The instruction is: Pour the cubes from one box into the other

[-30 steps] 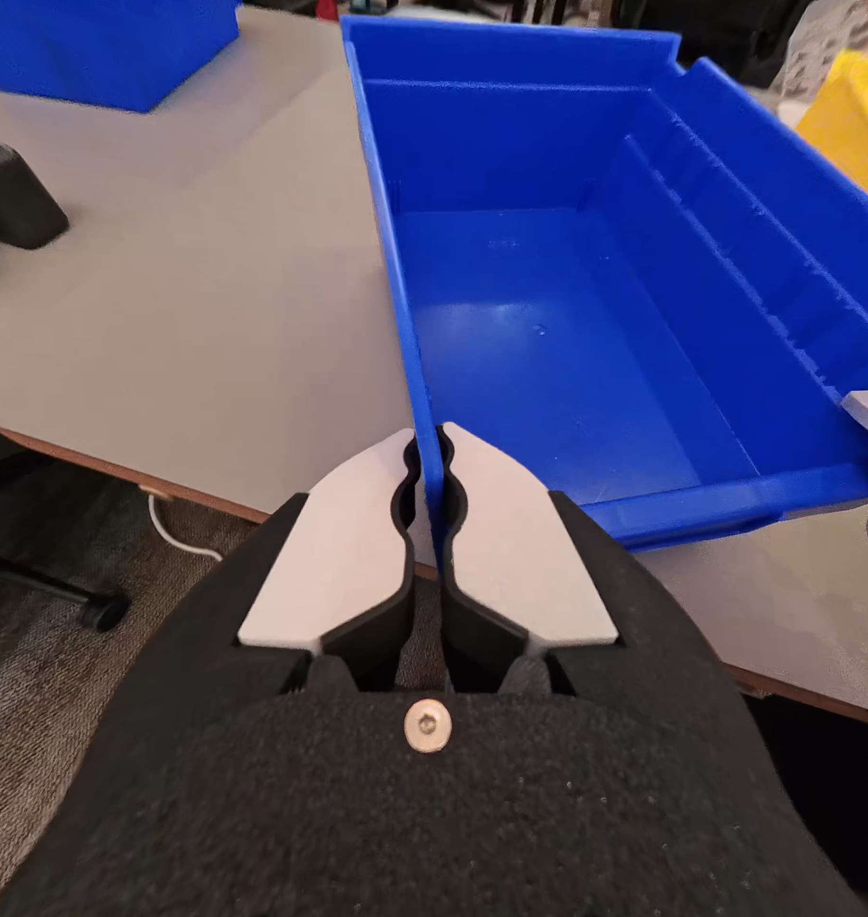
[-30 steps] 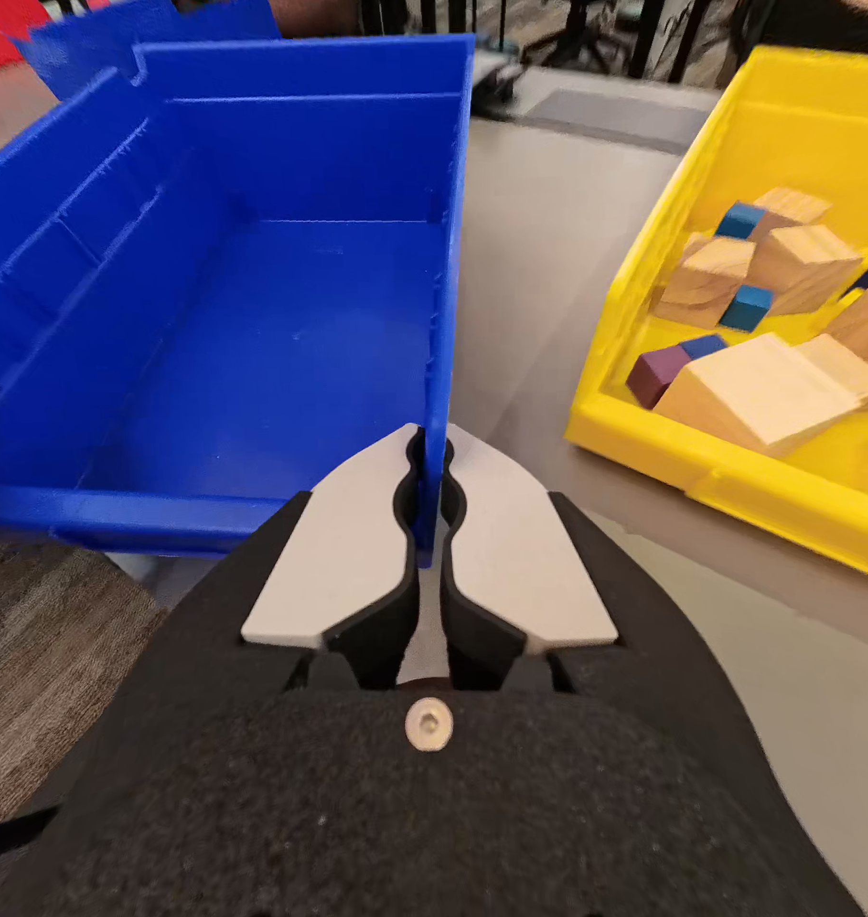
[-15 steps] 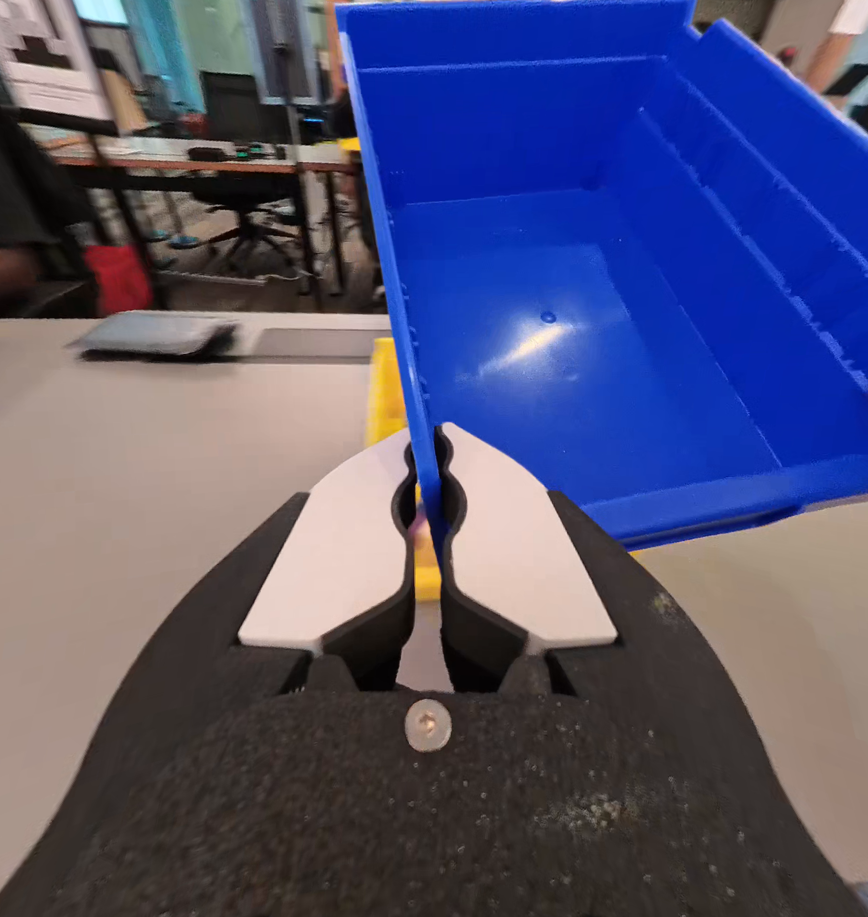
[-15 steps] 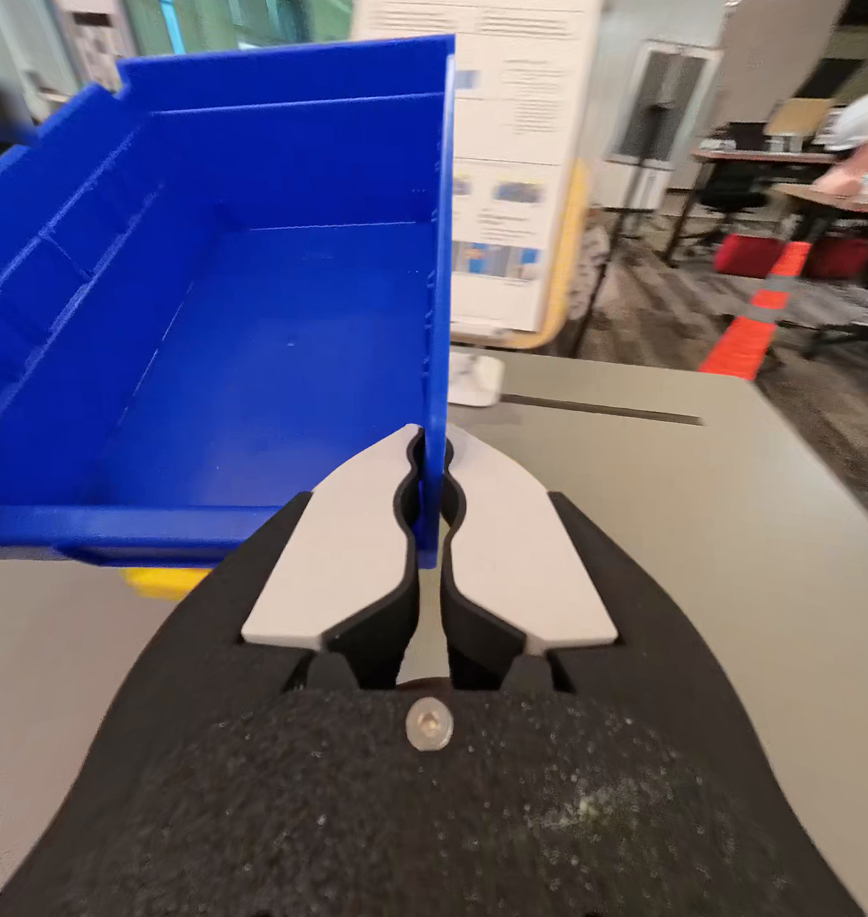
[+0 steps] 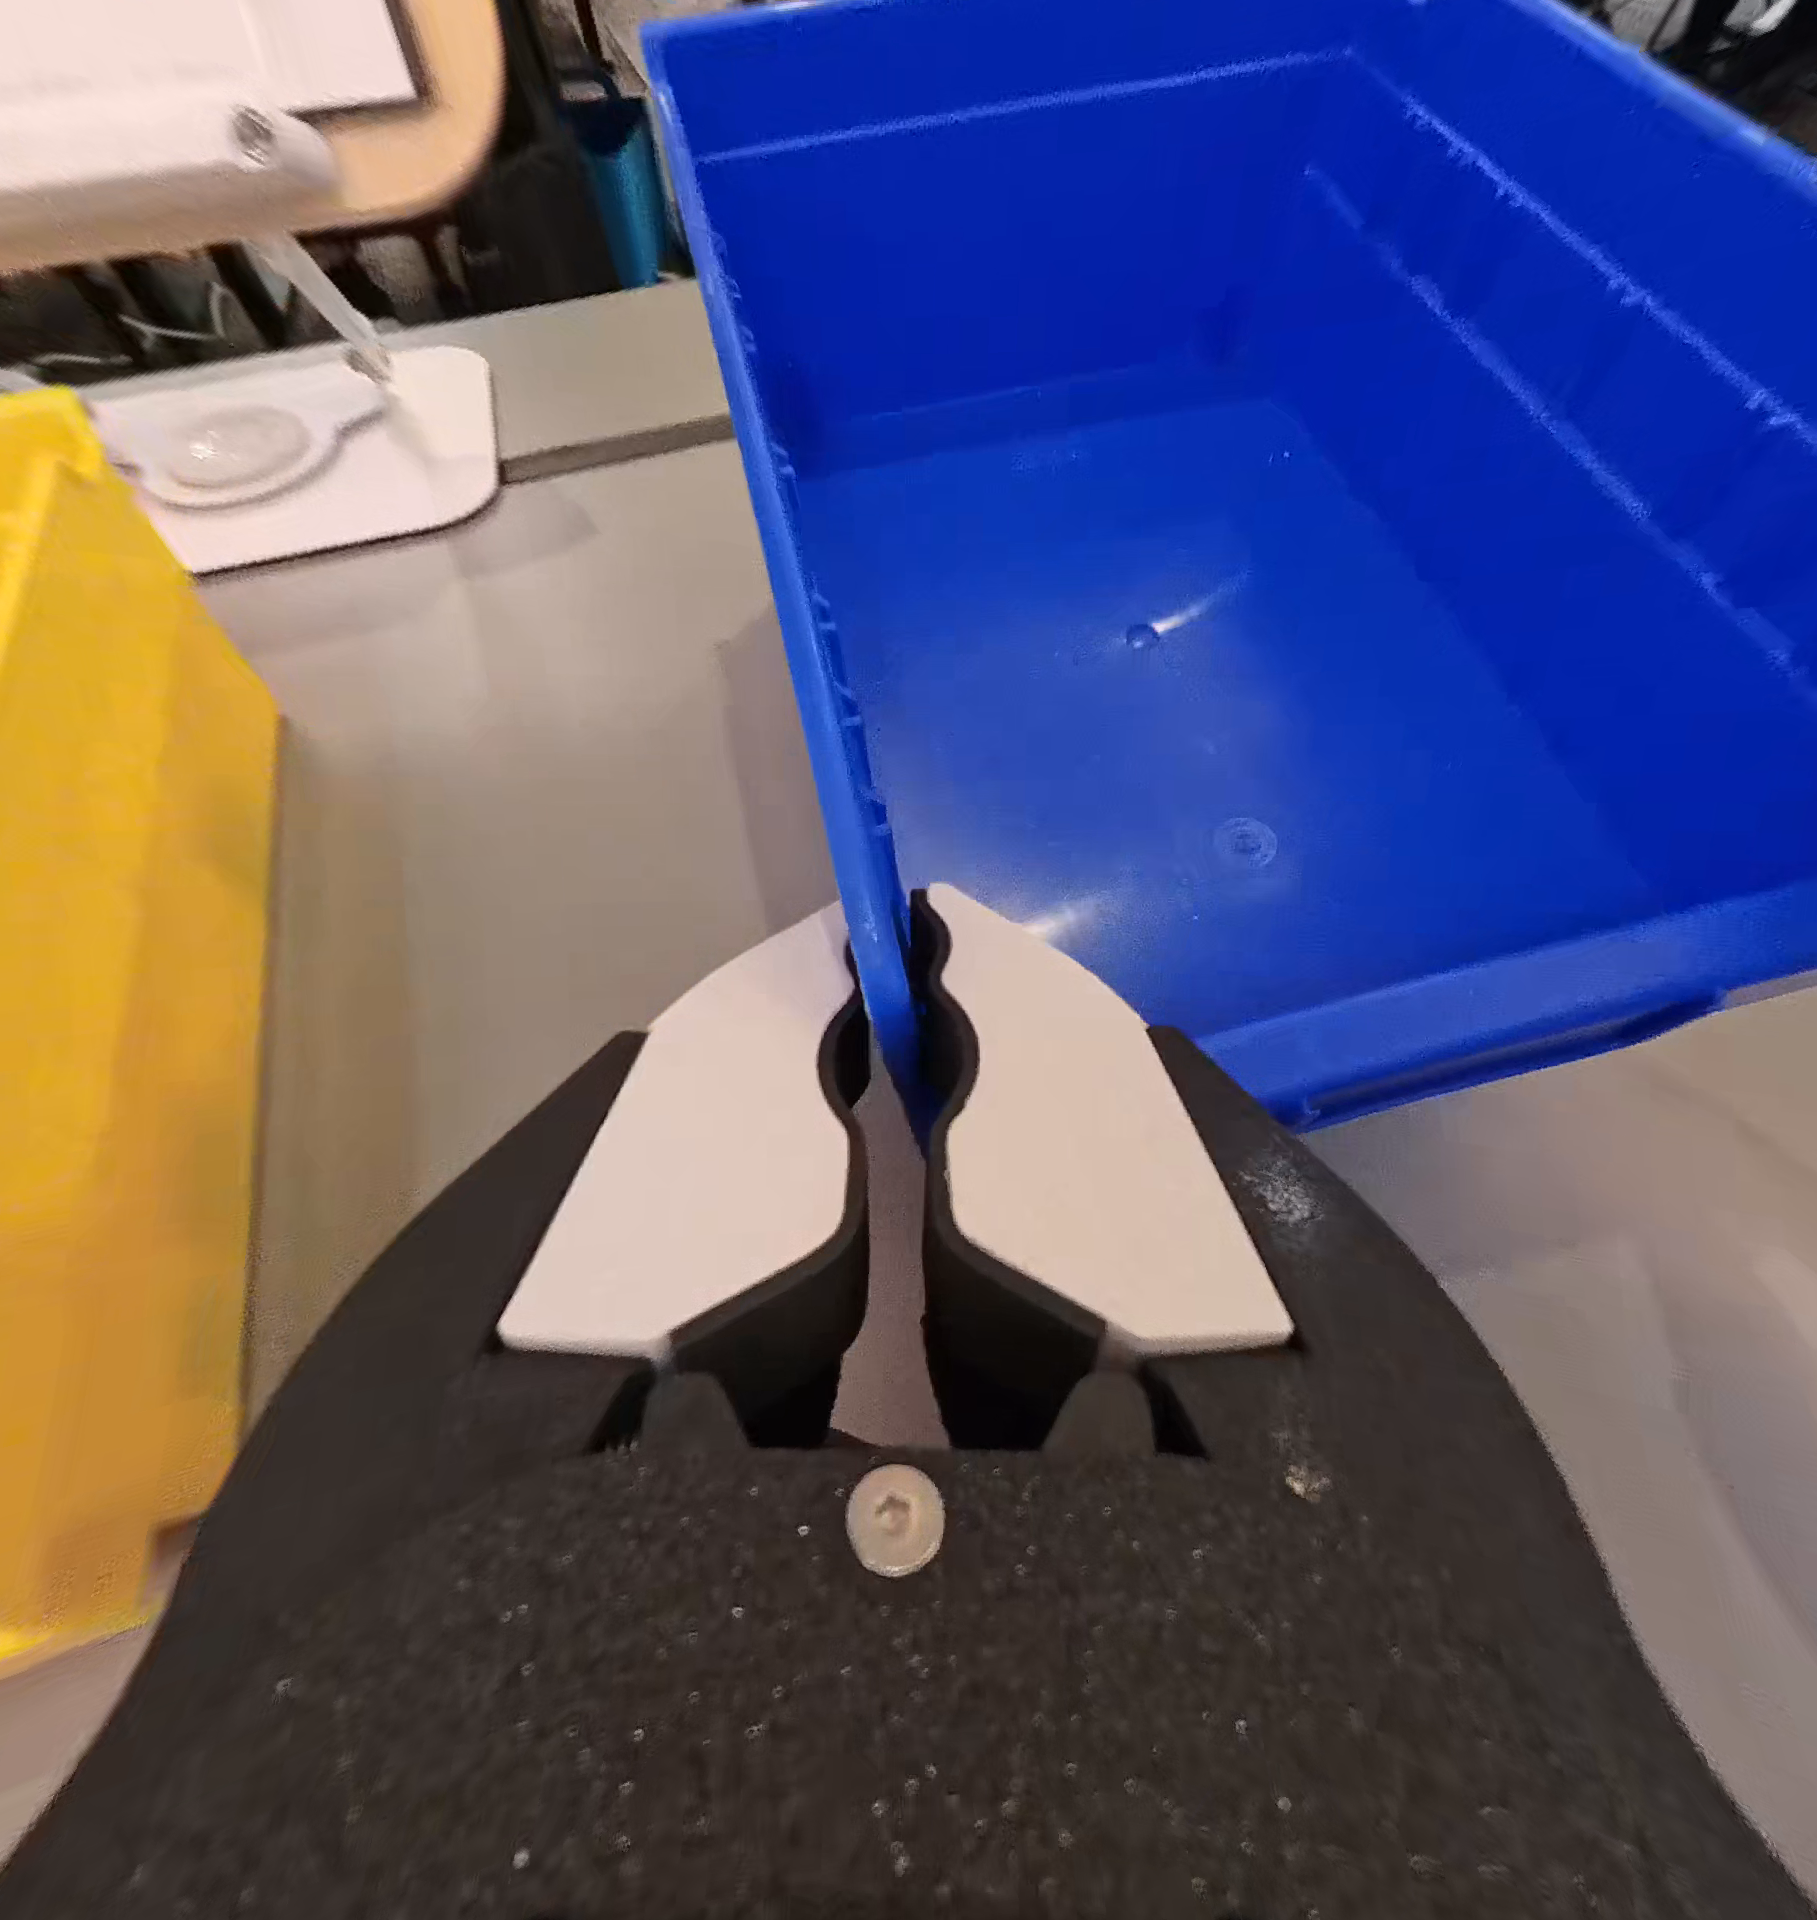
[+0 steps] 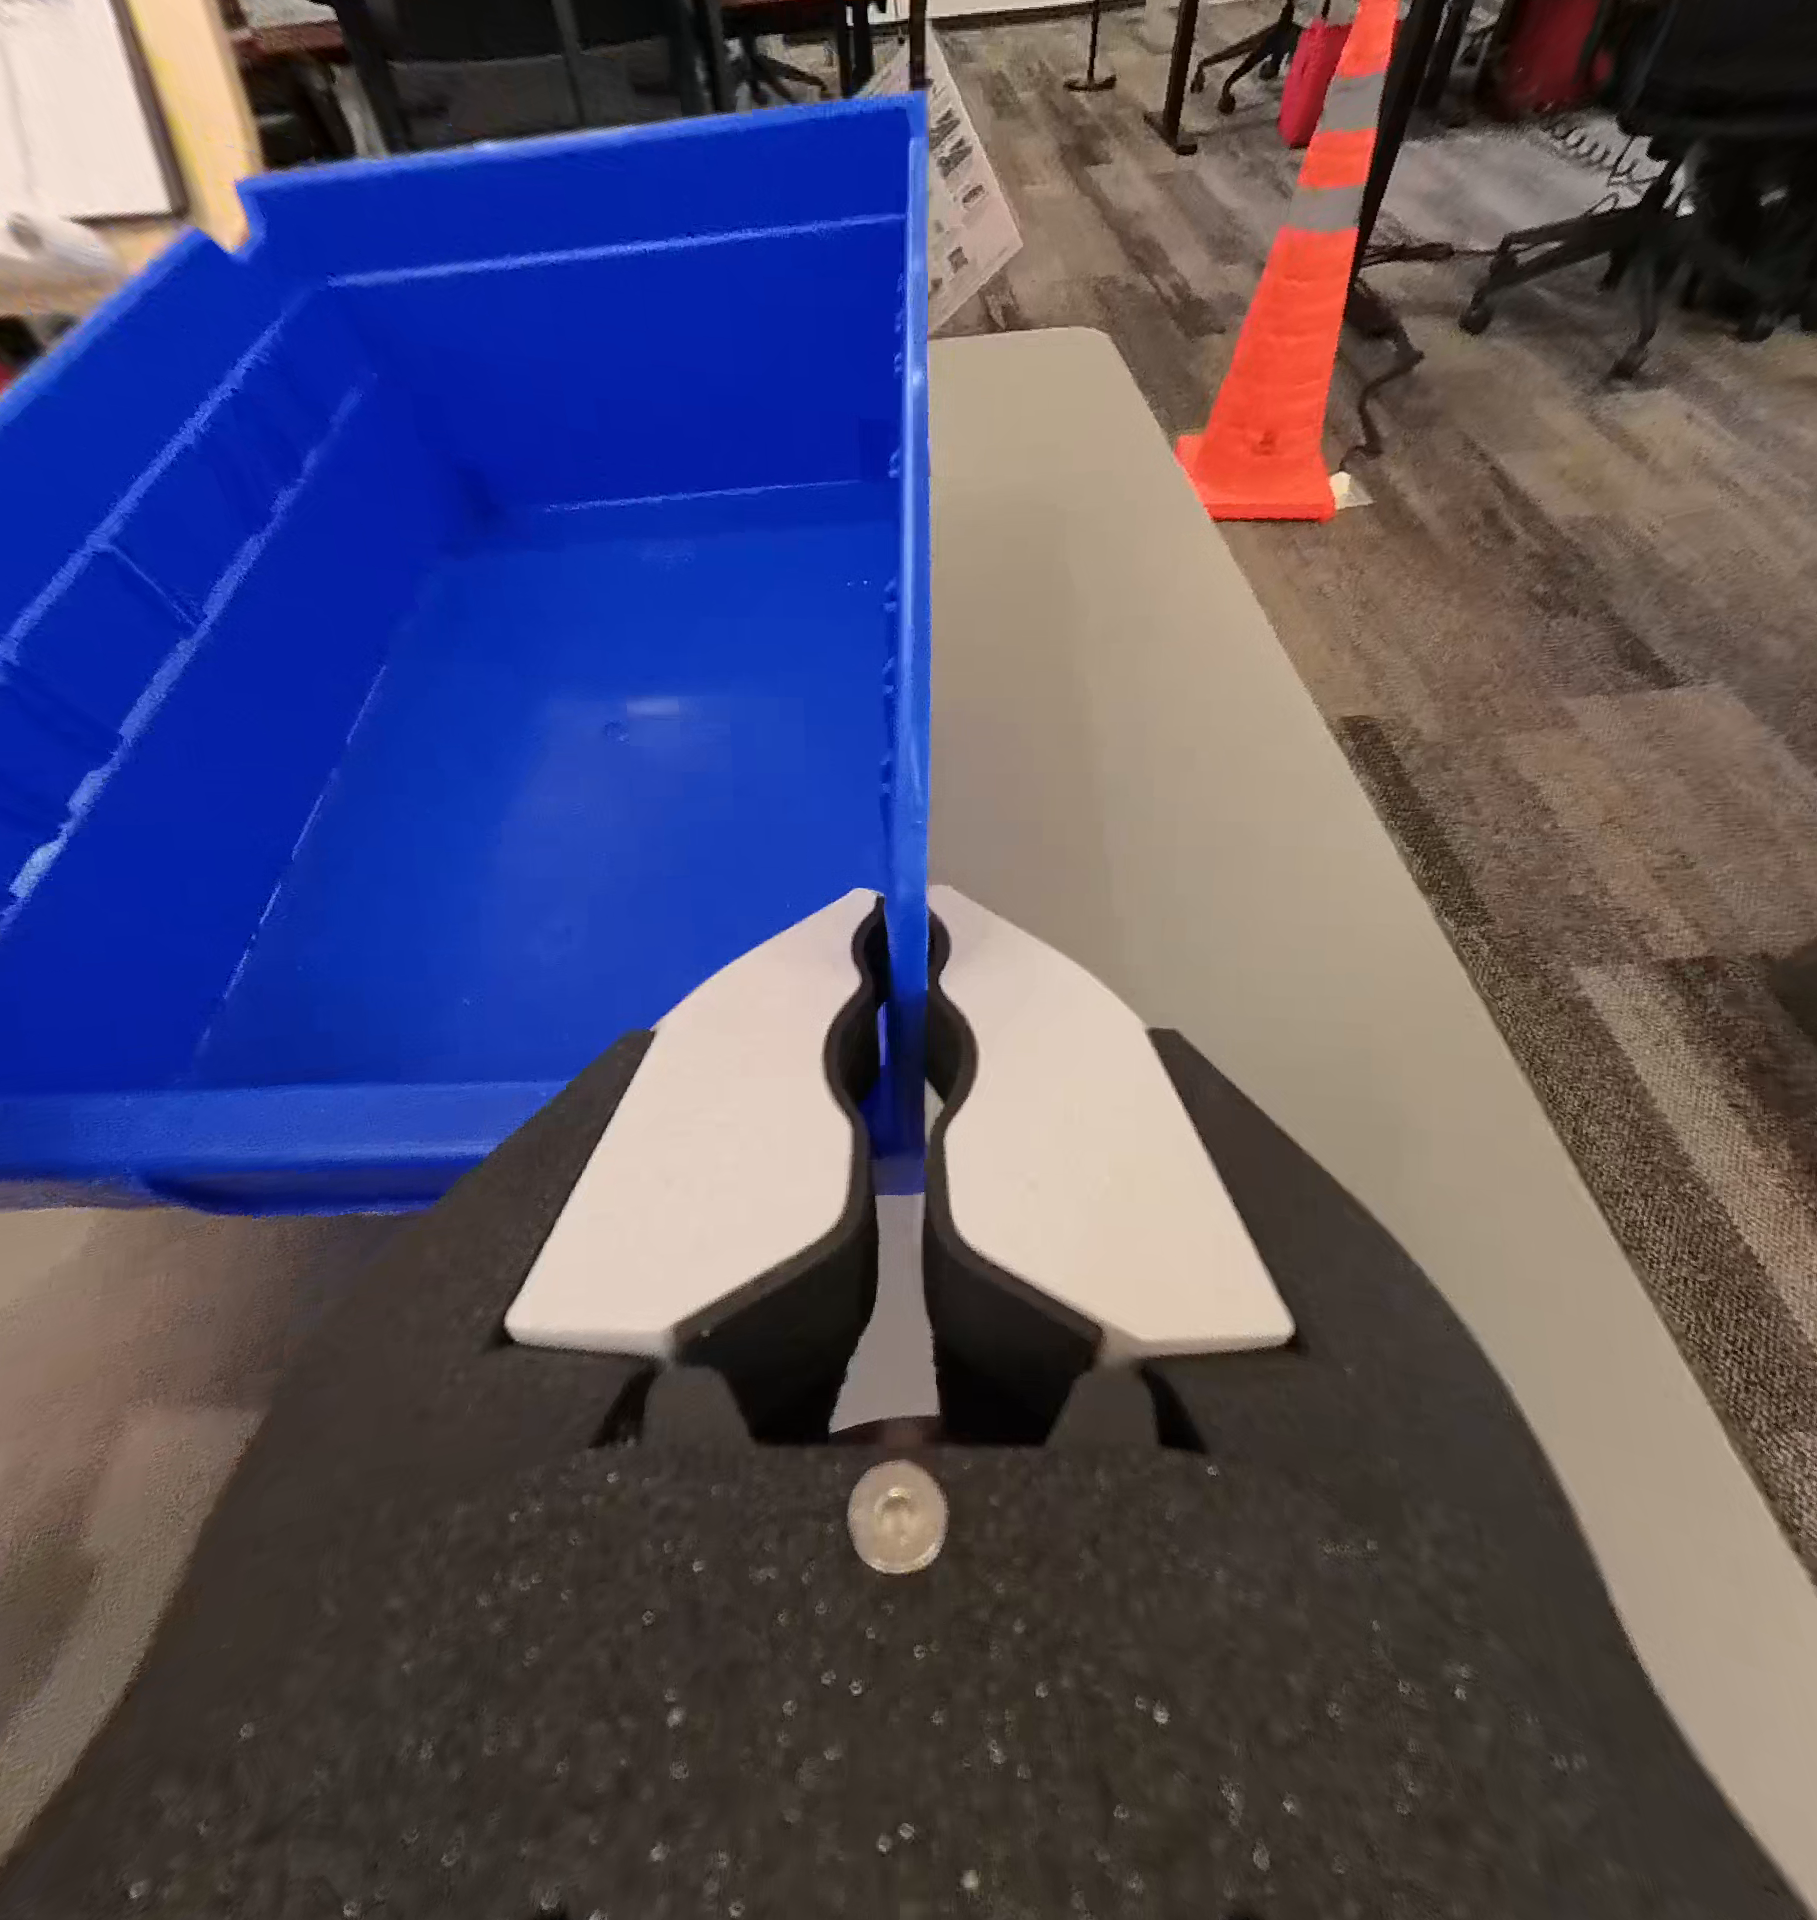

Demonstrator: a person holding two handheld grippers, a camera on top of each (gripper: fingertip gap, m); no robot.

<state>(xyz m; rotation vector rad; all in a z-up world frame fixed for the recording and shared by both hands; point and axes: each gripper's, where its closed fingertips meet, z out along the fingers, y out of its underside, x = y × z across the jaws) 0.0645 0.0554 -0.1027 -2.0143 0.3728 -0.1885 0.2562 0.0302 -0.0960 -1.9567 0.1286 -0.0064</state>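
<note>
An empty blue box [image 5: 1247,644] is held between both grippers above the grey table. My left gripper [image 5: 888,914] is shut on the box's left side wall. My right gripper [image 6: 904,904] is shut on the box's right side wall [image 6: 912,623]. The box's inside [image 6: 571,790] is bare; no cubes show in it. A yellow box [image 5: 83,935] stands on the table to the left in the left wrist view, showing only its outer wall; its contents are hidden.
A white stand base [image 5: 332,457] sits on the grey table [image 5: 530,790] behind the yellow box. The table's right edge [image 6: 1403,935] runs beside the carpeted floor, where an orange cone [image 6: 1288,312] and office chairs stand.
Both grippers have swung the blue box round while keeping hold; the yellow box, earlier on the right with its blocks showing, now lies left of the blue box.
</note>
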